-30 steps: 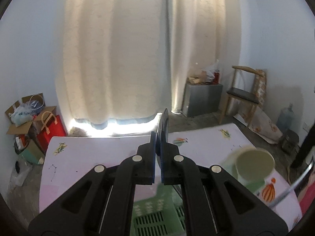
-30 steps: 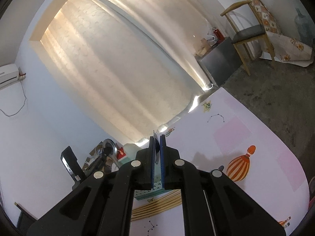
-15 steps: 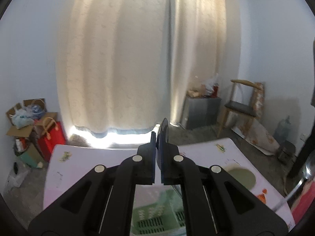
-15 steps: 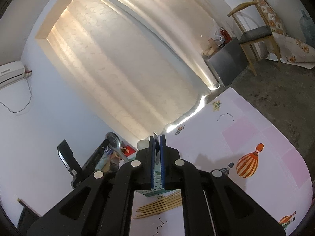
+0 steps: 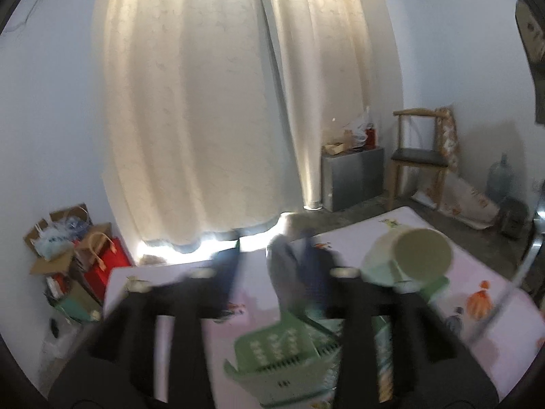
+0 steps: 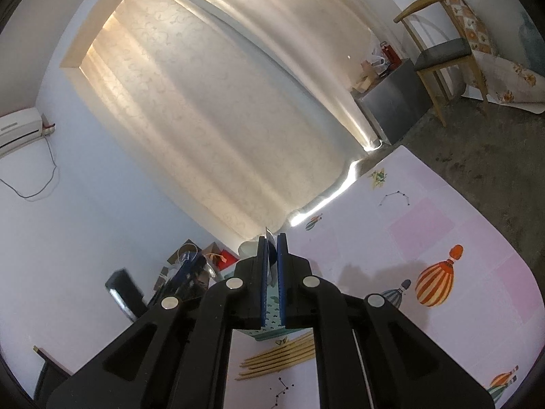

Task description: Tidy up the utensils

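Observation:
My left gripper point(image 5: 270, 260) is open, its fingers blurred and spread wide above a green slotted utensil basket point(image 5: 286, 351). A dark spoon point(image 5: 284, 272) shows blurred between the fingers, near the right one, over the basket. A pale green cup point(image 5: 420, 255) stands at the basket's right. My right gripper point(image 6: 271, 255) is shut on a metal spoon point(image 6: 270, 240), of which only a thin piece shows between the pads. Several wooden chopsticks point(image 6: 277, 358) lie on the table under it. The left gripper point(image 6: 190, 272) shows at the lower left of the right wrist view.
The table has a pink patterned cloth point(image 6: 419, 231). A long metal handle point(image 5: 511, 286) crosses the right edge of the left wrist view. A wooden chair point(image 5: 420, 156) and a grey cabinet point(image 5: 351, 177) stand by the curtain. Boxes and a red bag point(image 5: 105, 262) sit on the floor at left.
My left gripper has opened from shut on the dark spoon, and the spoon is loose between the fingers. The left view has tilted back down to the basket. My right gripper stays shut.

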`<state>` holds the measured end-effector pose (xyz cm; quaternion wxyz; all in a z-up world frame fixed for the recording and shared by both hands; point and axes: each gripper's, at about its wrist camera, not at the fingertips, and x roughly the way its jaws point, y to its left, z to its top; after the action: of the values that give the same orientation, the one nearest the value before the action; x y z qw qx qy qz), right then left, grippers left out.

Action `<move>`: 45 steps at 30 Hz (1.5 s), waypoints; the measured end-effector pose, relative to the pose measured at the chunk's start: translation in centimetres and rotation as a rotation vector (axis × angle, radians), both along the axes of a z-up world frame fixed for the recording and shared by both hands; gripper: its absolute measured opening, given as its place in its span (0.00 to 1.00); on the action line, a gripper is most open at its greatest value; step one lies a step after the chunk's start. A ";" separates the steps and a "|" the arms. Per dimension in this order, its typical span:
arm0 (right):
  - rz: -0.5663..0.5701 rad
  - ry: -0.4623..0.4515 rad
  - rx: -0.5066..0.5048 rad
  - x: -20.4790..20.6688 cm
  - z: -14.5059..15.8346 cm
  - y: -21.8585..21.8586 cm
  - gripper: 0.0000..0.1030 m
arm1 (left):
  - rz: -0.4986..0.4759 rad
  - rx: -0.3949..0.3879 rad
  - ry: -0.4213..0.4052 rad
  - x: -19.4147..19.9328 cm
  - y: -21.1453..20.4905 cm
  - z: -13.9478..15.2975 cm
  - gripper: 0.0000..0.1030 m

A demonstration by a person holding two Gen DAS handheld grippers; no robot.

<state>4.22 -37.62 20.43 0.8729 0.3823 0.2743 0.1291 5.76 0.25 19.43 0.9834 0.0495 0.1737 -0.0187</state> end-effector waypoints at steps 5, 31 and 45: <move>0.030 -0.031 -0.019 1.5 1.1 1.7 0.06 | -0.010 -0.073 0.010 -3.2 1.7 0.3 0.45; 0.281 -0.138 -0.667 8.1 -0.8 19.9 0.09 | 0.113 -0.298 0.160 -9.6 10.1 -4.0 0.47; 0.213 -0.140 -0.456 6.4 1.9 14.9 0.21 | 0.065 -0.635 0.456 -8.6 13.1 -10.3 0.45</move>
<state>10.64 -22.76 22.34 0.9349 0.1349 0.2740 0.1810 -2.88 13.31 9.18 0.8861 -0.2680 0.3747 -0.0509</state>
